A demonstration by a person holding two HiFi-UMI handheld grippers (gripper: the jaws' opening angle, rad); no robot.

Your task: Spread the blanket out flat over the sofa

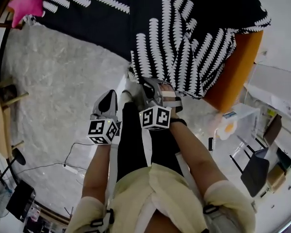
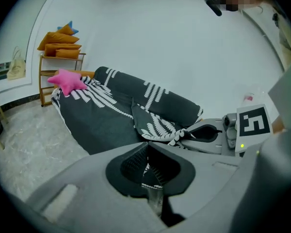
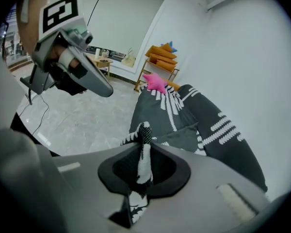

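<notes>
A black blanket with white fern stripes lies rumpled over the orange sofa. One end of it hangs off the front toward me. My left gripper and right gripper are side by side in front of the sofa, raised above the floor. In the left gripper view the jaws are shut on a fold of the blanket. The right gripper's jaws are likewise shut, with the patterned blanket edge sticking up between them. A black strip of blanket hangs down between my arms.
A pink star cushion lies at the sofa's far end. A wooden shelf with orange cushions stands beyond it. A cable and power strip lie on the marble floor. A white table and dark chair stand at right.
</notes>
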